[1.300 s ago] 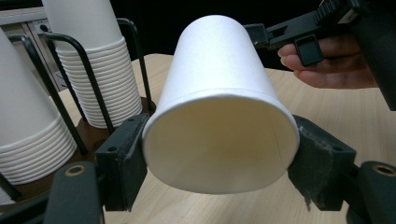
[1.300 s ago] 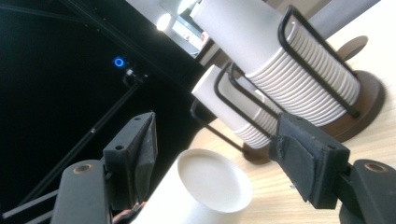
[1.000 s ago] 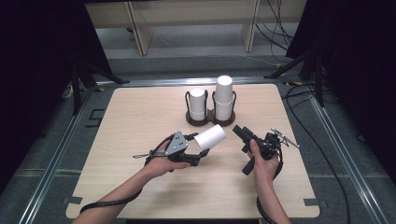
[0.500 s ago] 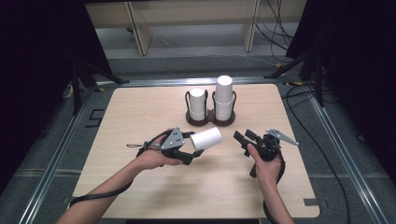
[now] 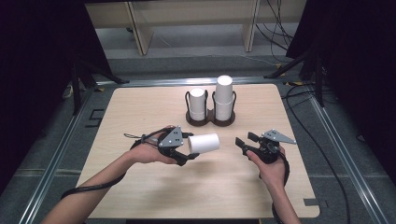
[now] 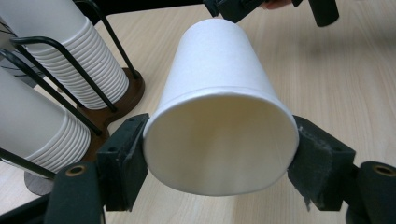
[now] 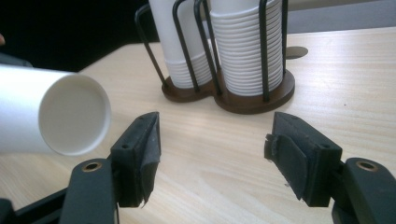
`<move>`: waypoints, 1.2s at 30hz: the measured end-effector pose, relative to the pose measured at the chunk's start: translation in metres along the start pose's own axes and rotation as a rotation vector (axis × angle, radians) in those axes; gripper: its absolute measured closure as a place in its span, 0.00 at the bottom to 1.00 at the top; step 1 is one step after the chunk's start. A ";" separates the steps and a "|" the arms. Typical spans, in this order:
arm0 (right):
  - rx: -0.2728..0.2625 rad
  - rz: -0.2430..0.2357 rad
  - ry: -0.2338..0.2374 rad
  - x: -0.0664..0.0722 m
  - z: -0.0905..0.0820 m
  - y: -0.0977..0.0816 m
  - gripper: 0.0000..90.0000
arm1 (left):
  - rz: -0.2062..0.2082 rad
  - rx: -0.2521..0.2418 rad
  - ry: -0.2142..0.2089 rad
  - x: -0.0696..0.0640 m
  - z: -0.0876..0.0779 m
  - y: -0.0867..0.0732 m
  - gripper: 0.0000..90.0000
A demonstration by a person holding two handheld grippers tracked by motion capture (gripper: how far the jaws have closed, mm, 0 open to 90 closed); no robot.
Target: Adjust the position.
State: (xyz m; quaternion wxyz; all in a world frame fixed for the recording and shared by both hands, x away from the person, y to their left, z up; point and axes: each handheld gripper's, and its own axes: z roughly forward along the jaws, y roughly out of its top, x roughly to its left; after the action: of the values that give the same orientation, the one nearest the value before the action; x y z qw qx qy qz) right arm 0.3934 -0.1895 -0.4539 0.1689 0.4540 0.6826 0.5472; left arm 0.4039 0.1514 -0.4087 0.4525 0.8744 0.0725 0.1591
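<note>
The cup (image 6: 219, 121) is a white paper one, held on its side above the table (image 5: 140, 112), between the 2 grippers and in front of the rack (image 5: 210, 120). The left gripper (image 5: 187, 151) is clamped on it at the rim, 1 pad on each side of the mouth, and the mouth looks slightly flattened between them. It should be very light, thin-walled and easily crushed, so a gentle squeeze is enough; the rolled rim and the closed base (image 7: 74, 114) are likely its stiffest places, and the base is the end that faces the right gripper (image 7: 215, 140). That gripper is partly open and has nothing between its pads; its jaws have just been closing, and the cup's base hangs just beside its one jaw. The smooth paper may slip in a loose grip. The rack holds 2 stacks (image 5: 223, 95) of cups inside upright wire loops, the right stack taller. Wide bare wood lies on both sides of the hands and toward the near edge, so there is ample room to move; only the rack's wires behind could snag.
</note>
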 end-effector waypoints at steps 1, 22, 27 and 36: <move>0.007 -0.010 0.004 0.000 0.000 0.000 0.37 | 0.003 0.002 -0.002 0.000 0.000 0.000 0.30; 0.102 -0.102 0.038 0.001 -0.001 0.000 0.36 | 0.127 0.163 -0.048 0.007 -0.006 0.016 0.31; 0.109 -0.103 0.045 0.003 0.000 0.001 0.36 | 0.165 0.221 -0.076 0.009 -0.007 0.021 0.31; 0.117 -0.152 0.052 0.006 0.002 0.002 0.36 | 0.221 0.310 -0.117 0.007 -0.007 0.027 0.31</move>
State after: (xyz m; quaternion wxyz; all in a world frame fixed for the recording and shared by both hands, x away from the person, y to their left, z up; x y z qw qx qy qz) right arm 0.3928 -0.1837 -0.4514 0.1654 0.3957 0.7500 0.5035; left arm 0.4079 0.1428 -0.3810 0.2956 0.9440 -0.0268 0.1439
